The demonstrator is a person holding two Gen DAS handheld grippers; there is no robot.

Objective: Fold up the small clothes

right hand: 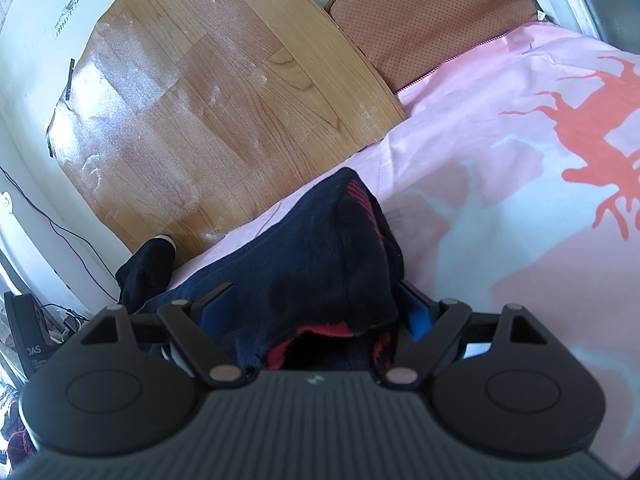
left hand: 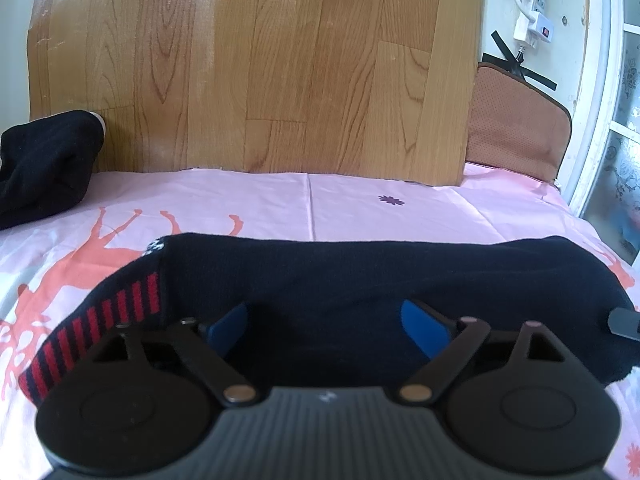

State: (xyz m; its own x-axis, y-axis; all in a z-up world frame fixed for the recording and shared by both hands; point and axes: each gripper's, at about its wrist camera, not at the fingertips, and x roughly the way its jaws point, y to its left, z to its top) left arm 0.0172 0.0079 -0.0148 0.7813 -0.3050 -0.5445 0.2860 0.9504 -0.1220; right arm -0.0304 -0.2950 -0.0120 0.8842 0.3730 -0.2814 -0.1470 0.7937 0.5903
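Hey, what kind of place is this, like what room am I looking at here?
Most likely a bedroom at home. The dark sock lies on a pink bedsheet with orange deer prints, a brown cushion leans by the wall, and a power strip is taped up near a window.

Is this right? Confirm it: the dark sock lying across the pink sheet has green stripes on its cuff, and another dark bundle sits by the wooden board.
Not quite. In the left wrist view the sock has red stripes on its cuff, not green. The rest holds: it lies across the pink sheet, and another dark bundle sits by the wooden board.
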